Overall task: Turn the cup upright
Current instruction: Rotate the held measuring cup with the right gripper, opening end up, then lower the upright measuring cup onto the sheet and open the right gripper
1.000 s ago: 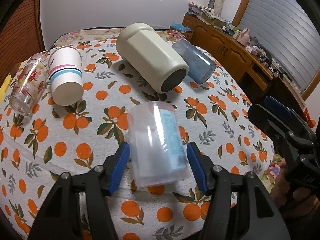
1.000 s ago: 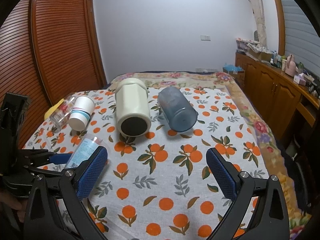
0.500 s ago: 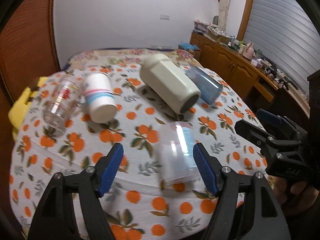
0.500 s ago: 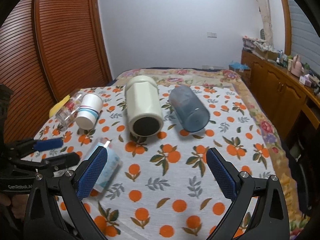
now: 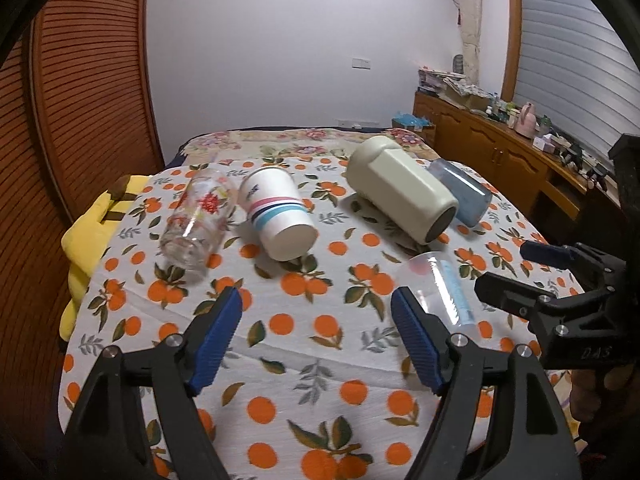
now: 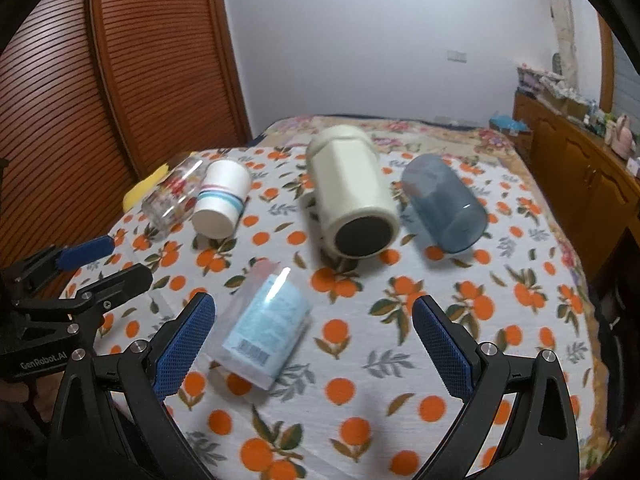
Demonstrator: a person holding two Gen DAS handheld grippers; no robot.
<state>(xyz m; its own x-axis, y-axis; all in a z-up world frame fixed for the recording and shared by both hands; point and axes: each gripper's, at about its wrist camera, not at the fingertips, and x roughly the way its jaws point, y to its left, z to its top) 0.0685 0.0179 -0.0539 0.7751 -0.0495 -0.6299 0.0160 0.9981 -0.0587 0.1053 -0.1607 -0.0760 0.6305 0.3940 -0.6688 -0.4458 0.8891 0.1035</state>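
Several cups lie on their sides on the orange-print tablecloth [image 5: 280,344]. A clear plastic cup with a blue label [image 5: 442,292] [image 6: 268,324] lies nearest. Behind it lie a white paper cup with pink and blue stripes [image 5: 278,216] [image 6: 219,204], a printed glass [image 5: 198,220] [image 6: 172,196], a cream mug [image 5: 400,194] [image 6: 352,200] and a blue tumbler [image 5: 464,196] [image 6: 444,208]. My left gripper [image 5: 316,332] is open and empty, left of the clear cup. My right gripper [image 6: 314,344] is open and empty, with the clear cup by its left finger.
A yellow cloth [image 5: 92,232] hangs over the table's left edge. A wooden slatted door [image 6: 120,80] stands at the left. A wooden sideboard [image 5: 500,156] with clutter runs along the right wall. The other gripper shows in each view [image 5: 560,292] [image 6: 72,284].
My left gripper has pulled back and swung left, so the clear cup has left its jaws and now lies to its right. My right gripper has moved closer to the clear cup.
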